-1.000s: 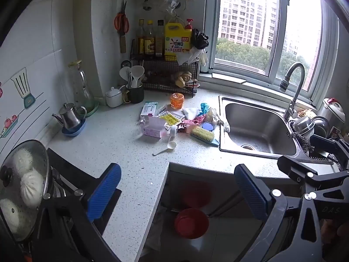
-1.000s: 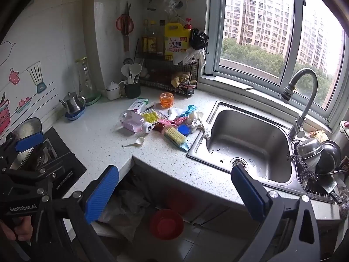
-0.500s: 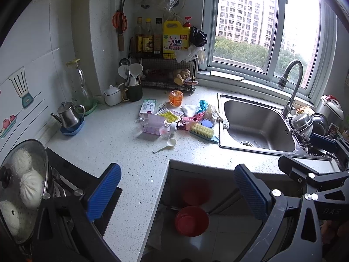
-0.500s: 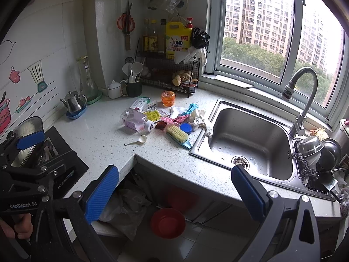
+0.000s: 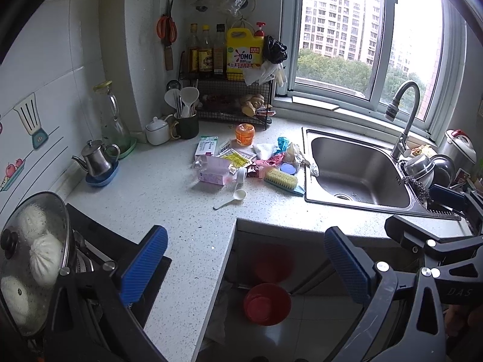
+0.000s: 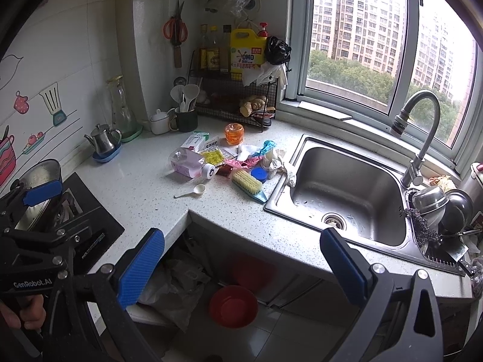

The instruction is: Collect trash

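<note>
Speckled grey stone desk (image 5: 157, 187), L-shaped, matte. Stamped stainless sink (image 6: 347, 181) set into the right side, rounded corners, gooseneck faucet (image 6: 419, 132) behind it. Black wire rack (image 5: 229, 96) in the corner, yellow plastic detergent jug (image 5: 244, 55) on top. Domed glass pot lid (image 5: 33, 256) at far left, white buns beneath.

Trash pile (image 5: 250, 163) mid-desk, between rack and sink: pink soft-pack (image 6: 185, 163), crinkled yellow sachet (image 6: 212, 156), crumpled white tissue (image 5: 264, 150), flat blue cap (image 6: 259, 174). Bristle scrub brush (image 6: 247, 182) at the front edge of the pile, white plastic scoop (image 6: 193, 191) lying just apart. Round red plastic basin (image 6: 234, 306) on the floor below.

Left tongs (image 5: 246, 267) and right tongs (image 6: 243, 264) both spread wide, ribbed blue pads, nothing gripped, well short of the pile.
</note>
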The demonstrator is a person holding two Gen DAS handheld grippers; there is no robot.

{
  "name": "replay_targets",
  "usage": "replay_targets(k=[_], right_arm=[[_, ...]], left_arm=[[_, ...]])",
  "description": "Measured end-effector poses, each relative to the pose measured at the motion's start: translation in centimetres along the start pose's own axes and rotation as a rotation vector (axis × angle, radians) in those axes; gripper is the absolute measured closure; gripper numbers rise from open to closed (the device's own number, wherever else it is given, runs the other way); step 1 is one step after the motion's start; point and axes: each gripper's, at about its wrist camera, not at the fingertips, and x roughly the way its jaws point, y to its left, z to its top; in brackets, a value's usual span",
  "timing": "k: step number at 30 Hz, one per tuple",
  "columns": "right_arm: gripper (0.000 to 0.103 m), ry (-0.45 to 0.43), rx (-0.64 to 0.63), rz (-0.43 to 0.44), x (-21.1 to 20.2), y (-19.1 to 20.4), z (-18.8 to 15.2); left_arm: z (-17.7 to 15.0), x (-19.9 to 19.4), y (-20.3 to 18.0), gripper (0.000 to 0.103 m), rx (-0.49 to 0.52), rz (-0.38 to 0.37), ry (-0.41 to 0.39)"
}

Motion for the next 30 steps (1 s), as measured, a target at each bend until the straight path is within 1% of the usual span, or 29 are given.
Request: replay_targets(k=[30], right_arm=[[0.0,0.017,-0.007,0.008,0.04,-0.08,-0.14]], left_arm=[[0.34,0.22,-0.17,0.0,0.029,-0.012,0.01]])
